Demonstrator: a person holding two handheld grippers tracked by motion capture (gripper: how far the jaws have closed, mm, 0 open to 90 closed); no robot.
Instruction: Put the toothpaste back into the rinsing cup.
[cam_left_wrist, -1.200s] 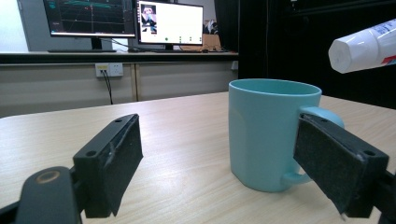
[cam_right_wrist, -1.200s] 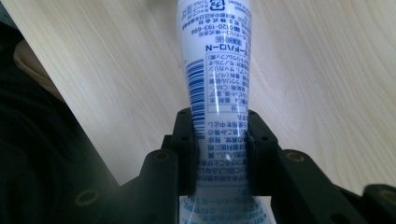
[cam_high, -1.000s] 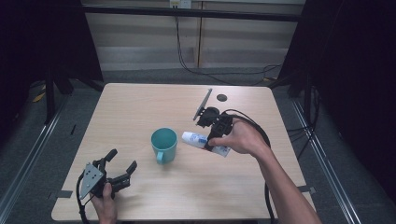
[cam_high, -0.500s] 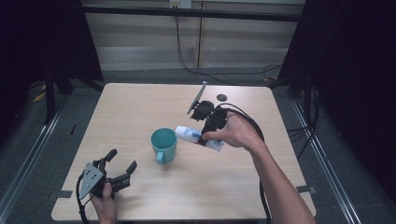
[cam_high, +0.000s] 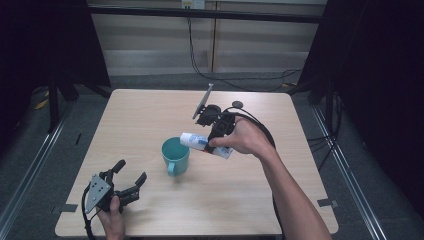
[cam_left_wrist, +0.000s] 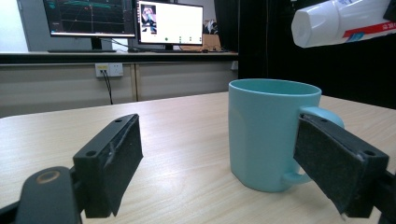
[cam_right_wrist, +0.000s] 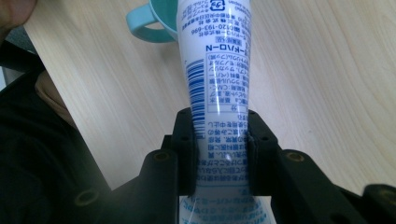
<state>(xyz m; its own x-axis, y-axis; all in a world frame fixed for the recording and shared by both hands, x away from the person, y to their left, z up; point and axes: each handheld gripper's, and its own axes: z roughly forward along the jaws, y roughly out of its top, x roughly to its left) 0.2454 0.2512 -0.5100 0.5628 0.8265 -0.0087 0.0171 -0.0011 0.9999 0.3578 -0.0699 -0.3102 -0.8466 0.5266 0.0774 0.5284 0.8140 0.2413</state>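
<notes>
The right gripper (cam_high: 216, 136) is clamping a white tube (cam_high: 206, 145) just right of the teal mug (cam_high: 175, 155), cap end hanging over the mug's rim. Left gripper (cam_high: 129, 181) is resting w/ jaws apart, near the table (cam_high: 150, 115) front edge, well left of the mug; bare tabletop betw. them.

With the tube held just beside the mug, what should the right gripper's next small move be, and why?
Probably carry the tube a little further until its cap end is over the mug's opening, then tip it down. The right gripper is shut on the tube, whose cap sits above and just beside the rim. The left gripper rests open, apart from the mug.
</notes>
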